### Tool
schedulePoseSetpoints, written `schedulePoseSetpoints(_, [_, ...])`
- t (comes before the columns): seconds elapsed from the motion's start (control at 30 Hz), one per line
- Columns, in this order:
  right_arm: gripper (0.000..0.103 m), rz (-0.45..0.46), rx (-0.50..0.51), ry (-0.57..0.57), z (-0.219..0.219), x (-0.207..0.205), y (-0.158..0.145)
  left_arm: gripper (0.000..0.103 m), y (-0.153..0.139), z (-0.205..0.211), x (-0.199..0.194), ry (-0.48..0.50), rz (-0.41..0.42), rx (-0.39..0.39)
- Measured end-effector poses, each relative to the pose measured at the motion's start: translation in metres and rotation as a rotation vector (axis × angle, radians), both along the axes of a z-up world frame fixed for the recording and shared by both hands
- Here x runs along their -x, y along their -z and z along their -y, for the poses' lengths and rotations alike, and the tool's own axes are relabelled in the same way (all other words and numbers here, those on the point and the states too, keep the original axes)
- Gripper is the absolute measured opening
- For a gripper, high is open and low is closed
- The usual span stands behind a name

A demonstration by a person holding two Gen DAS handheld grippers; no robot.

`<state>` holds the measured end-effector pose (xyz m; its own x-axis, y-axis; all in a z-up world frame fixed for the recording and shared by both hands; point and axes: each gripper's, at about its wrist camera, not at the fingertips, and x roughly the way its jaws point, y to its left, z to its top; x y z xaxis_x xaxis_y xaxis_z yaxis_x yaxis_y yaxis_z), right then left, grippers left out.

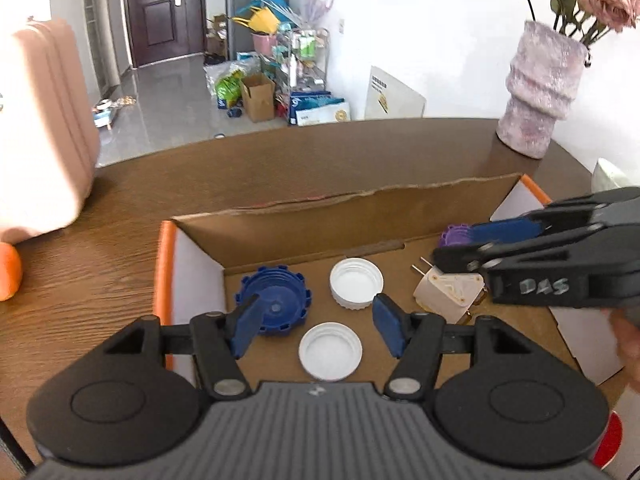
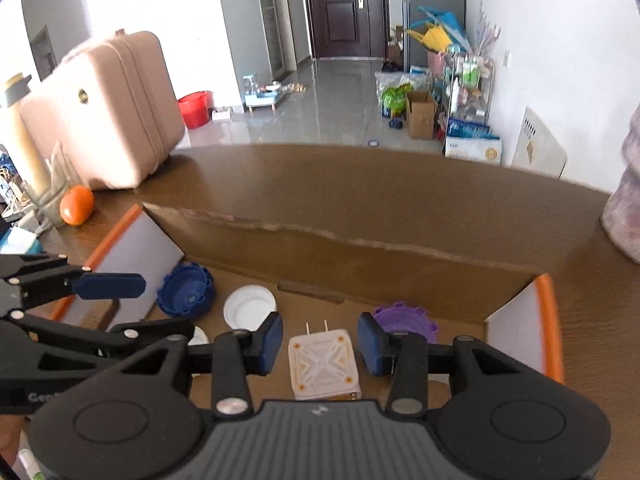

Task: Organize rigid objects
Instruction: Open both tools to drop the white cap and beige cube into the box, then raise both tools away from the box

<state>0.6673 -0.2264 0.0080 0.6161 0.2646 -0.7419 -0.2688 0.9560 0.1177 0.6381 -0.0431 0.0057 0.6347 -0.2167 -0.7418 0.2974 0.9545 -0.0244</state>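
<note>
Where both claws gape, cream square plug adapter (image 2: 323,364), prongs outward.

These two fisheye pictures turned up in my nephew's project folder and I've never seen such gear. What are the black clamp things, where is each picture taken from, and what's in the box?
The black clamps are hand-held grippers, one in each of a person's hands, each with a camera looking forward along its two blue-padded fingers. One picture comes from the left gripper, the other from the right gripper, and each also catches the other tool at its edge.

Both hover over an open cardboard box on a brown wooden table. In the box lie a blue cap, two white lids, a purple cap and a cream plug adapter.

Both grippers are open and hold nothing. The adapter sits between the right one's fingers, not yet gripped. A pink suitcase, an orange and a vase stand nearby.
</note>
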Motion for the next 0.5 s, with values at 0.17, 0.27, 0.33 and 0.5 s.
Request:
schedulePoseSetpoints(0.17, [0.044,0.067,0.025,0.018,0.006,0.028,-0.045,0.064,-0.038,-0.002,0.021,-0.024,0.058,-0.008])
schedulePoseSetpoints(0.27, [0.052,0.117,0.030,0.029,0.012,0.050,-0.076,0.066,-0.073,-0.004,0.046,-0.038,0.126,0.007])
schedulePoseSetpoints(0.33, [0.053,0.153,0.029,0.034,0.016,0.068,-0.098,0.067,-0.097,-0.004,0.065,-0.046,0.176,0.020])
schedulePoseSetpoints(0.5, [0.066,0.283,0.017,0.051,0.025,0.125,-0.150,0.069,-0.144,0.000,0.125,-0.058,0.323,0.044])
